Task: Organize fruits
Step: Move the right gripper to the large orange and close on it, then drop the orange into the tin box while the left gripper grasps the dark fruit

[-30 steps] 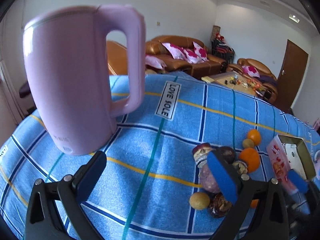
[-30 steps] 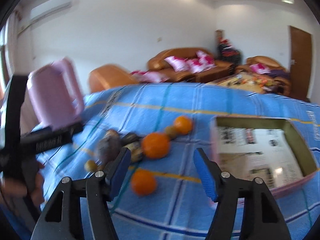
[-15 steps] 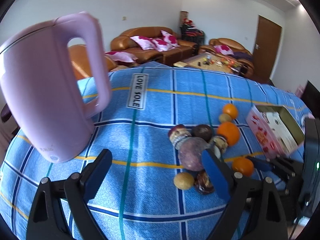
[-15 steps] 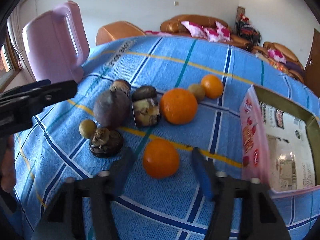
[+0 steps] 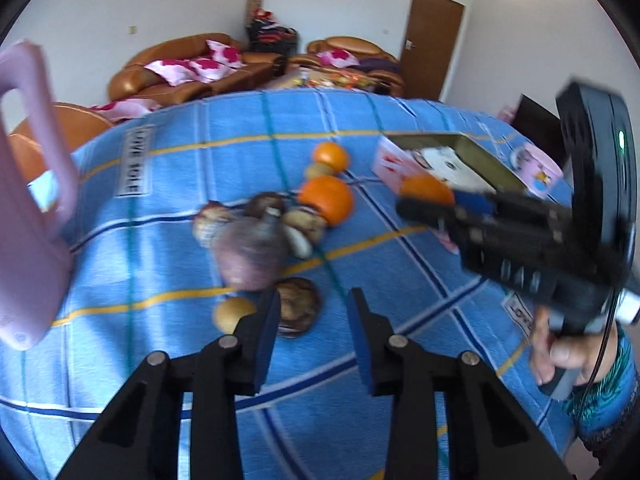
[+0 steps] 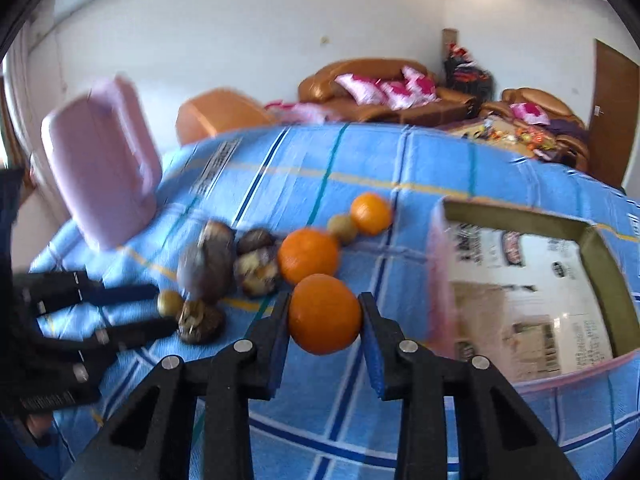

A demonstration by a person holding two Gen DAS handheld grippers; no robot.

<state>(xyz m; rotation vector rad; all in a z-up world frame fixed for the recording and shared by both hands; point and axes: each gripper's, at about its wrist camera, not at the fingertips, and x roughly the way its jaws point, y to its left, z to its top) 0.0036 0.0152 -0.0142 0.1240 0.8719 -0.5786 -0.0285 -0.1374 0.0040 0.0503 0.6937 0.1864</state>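
Note:
Fruit lies in a heap on the blue checked cloth: a large orange (image 6: 308,255), a small orange (image 6: 371,213), a big purple fruit (image 6: 206,266) and several dark ones. My right gripper (image 6: 324,304) is closing, and its blue pads press on a second large orange (image 6: 323,320) beside the box. The left wrist view shows that orange (image 5: 425,187) in the right gripper (image 5: 430,200). My left gripper (image 5: 313,296) is closing too, with only cloth between its pads. A dark brown fruit (image 5: 298,306) sits just past its left fingertip.
An open pink-sided cardboard box (image 6: 592,248) stands at the right, also in the left wrist view (image 5: 384,158). A tall pink kettle (image 6: 100,168) is at the left. A pink mug (image 5: 536,170) sits beyond the box. A hand (image 5: 560,360) holds the right gripper's handle.
The left view has swung right, so the kettle slid to the left edge, and the left jaws went from wide to narrow. The right jaws came in onto the orange.

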